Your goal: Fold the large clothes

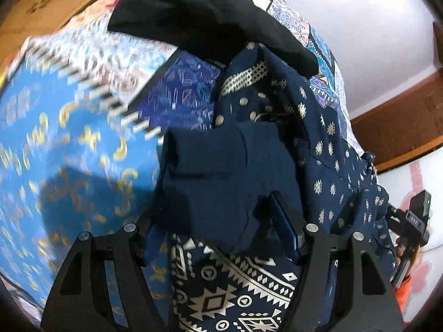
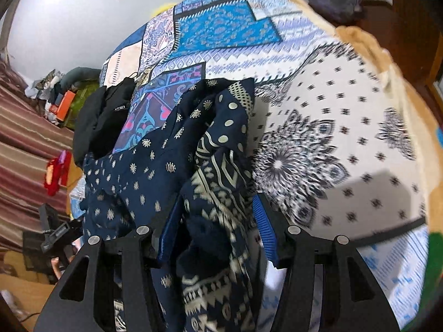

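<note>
Navy cotton garment printed with cream dots and geometric bands [image 1: 326, 149], heaped at frame centre on a blue-and-white patchwork bedspread [image 1: 69, 127]. Left gripper [image 1: 221, 221] pinches a plain navy fold between its blue pads. Right gripper [image 2: 213, 221], low centre, has the patterned hem bunched between part-spread jaws; whether its pads press cannot be told.

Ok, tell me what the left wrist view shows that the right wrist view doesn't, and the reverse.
Left wrist only: a cardboard box beyond the bed, and the navy garment's plain dark panel between the left gripper's fingers.
Right wrist only: the bedspread's white floral patch, striped curtains and an orange box.
Both: the navy garment, a black garment and the patchwork bedspread.
</note>
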{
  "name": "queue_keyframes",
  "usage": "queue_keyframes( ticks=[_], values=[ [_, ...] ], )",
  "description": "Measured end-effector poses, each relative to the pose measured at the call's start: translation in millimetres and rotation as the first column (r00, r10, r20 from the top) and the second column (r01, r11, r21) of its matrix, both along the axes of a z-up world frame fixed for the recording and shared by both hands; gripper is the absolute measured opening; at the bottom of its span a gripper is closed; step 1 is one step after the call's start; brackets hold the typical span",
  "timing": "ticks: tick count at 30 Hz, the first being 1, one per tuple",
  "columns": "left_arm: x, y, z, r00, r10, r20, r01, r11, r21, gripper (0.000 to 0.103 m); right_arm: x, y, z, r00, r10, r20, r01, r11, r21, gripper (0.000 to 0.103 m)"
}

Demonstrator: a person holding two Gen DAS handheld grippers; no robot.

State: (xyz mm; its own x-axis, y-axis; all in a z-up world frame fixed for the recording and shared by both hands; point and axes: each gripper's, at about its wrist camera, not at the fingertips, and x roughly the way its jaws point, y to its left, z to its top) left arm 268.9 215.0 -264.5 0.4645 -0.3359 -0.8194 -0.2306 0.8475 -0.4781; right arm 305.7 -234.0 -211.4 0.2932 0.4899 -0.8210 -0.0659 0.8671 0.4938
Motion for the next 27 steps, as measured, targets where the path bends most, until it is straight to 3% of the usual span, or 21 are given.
queue_keyframes(
  ticks=[4,7,11,15,20,23,27],
  values=[
    [15,8,32,0.998,0.001,0.071,-0.009,0.994,0.113,0.068,7,5,-4,1.0,0.02,-0.007,-0.02,1.0,-0.014,0.049],
    [30,10,45,0.995,-0.021,0.094,0.008,0.99,0.137,0.068,14,8,-8,0.999,0.04,-0.015,-0.04,0.999,-0.025,0.049],
    [61,7,33,0.996,-0.07,0.057,0.065,0.995,0.075,0.068,21,13,-11,0.998,0.05,-0.03,-0.051,0.998,-0.023,0.05],
    [80,3,2,0.997,-0.083,0.007,0.083,0.997,0.009,0.068,28,11,-15,0.998,0.051,-0.043,-0.051,0.999,0.007,0.052],
    [90,-7,-10,0.991,-0.12,0.065,0.122,0.992,-0.027,0.068,38,10,-19,0.996,0.06,-0.058,-0.059,0.998,0.03,0.051],
    [84,-5,-10,0.986,-0.138,0.088,0.145,0.987,-0.073,0.068,45,14,-22,0.996,0.066,-0.068,-0.065,0.998,0.017,0.046],
    [69,-7,-6,0.98,-0.162,0.111,0.17,0.984,-0.06,0.068,44,18,-22,0.994,0.088,-0.06,-0.088,0.996,0.008,0.024]
  ],
)
